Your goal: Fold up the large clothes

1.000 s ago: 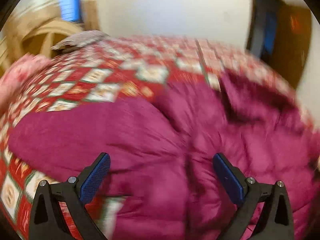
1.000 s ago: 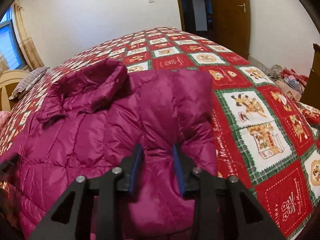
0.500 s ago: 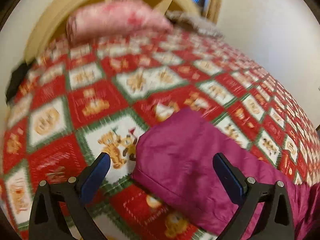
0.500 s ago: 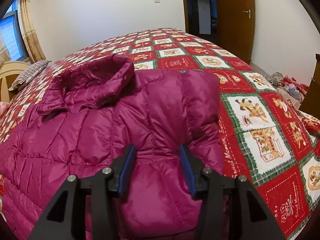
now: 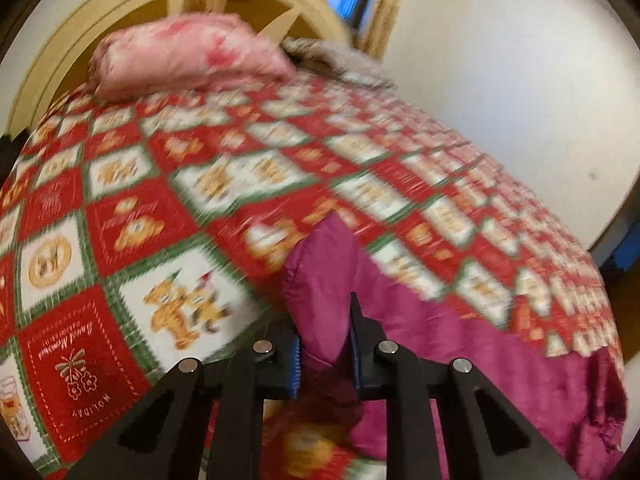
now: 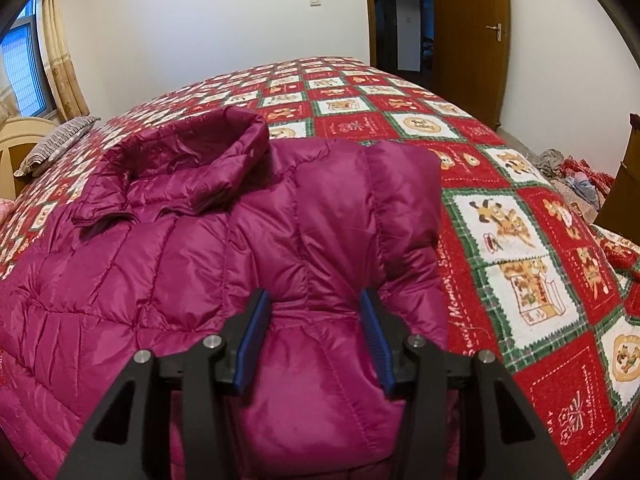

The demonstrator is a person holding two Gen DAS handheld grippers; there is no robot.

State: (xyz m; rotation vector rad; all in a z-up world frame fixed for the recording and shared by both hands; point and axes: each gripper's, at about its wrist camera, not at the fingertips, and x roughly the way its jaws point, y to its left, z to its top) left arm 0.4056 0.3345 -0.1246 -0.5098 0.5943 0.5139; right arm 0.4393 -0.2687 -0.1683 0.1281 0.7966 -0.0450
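Now that the left gripper has swung to the jacket's sleeve on the bed, its fingers are closing, seemingly pinching it; the right gripper, half-open, straddles the folded jacket.

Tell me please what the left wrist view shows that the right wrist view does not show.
Only the left wrist view shows the left gripper, its jaws closing on the sleeve end of the jacket, and a pink pillow against the headboard.

Only the right wrist view shows the right gripper, jaws partly apart with a folded sleeve between them, the collar, the wooden door and a clothes pile on the floor.

Both show the magenta jacket, the red patchwork bedspread and the window.
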